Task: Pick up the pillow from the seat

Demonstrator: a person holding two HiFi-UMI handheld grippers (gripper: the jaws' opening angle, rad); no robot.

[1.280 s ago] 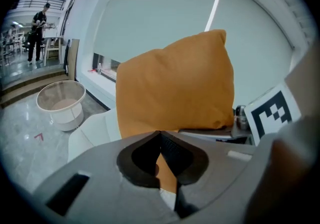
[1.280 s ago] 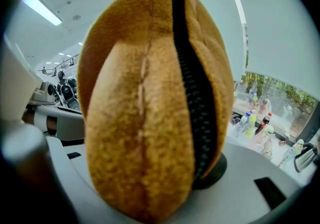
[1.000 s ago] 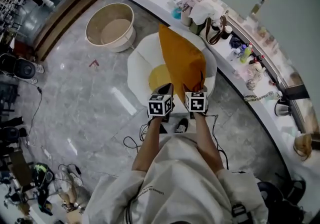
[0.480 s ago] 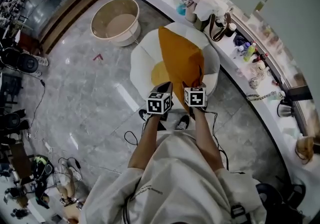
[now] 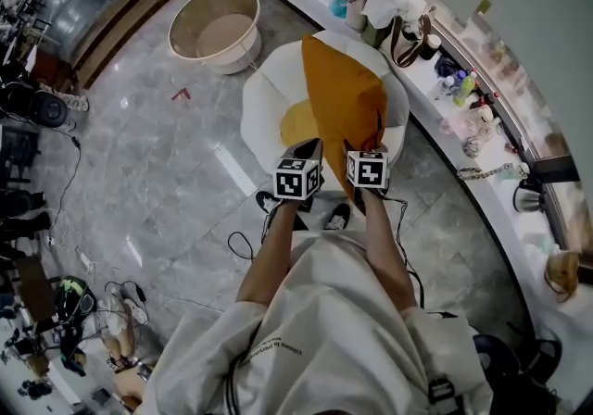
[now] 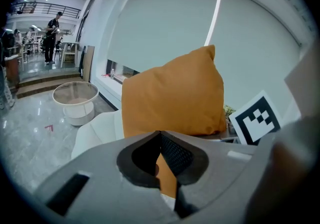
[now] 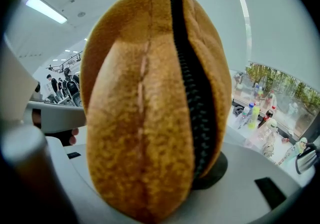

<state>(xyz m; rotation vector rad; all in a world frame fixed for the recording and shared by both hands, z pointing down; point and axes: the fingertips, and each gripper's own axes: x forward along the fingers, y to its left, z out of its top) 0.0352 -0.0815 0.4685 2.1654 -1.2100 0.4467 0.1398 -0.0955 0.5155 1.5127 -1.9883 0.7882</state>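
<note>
An orange pillow (image 5: pixel 343 98) stands on edge, lifted over the white round chair (image 5: pixel 264 103) and its yellow seat pad (image 5: pixel 295 137). My right gripper (image 5: pixel 364 144) is shut on the pillow's lower corner. In the right gripper view the pillow's zipper edge (image 7: pixel 190 83) fills the frame and hides the jaw tips. My left gripper (image 5: pixel 309 149) sits just left of that corner, beside the right one. In the left gripper view its jaws (image 6: pixel 160 135) meet at the tips, and the pillow (image 6: pixel 172 93) rises beyond them. I see nothing pinched there.
A round beige tub (image 5: pixel 215 26) stands on the marble floor beyond the chair. A curved white counter (image 5: pixel 435 61) with bottles and bags runs along the right. Cables (image 5: pixel 248 251) and a shoe (image 5: pixel 335 217) lie near my feet.
Both grippers and the pillow have drifted slightly up and right in the head view. The grip looks the same.
</note>
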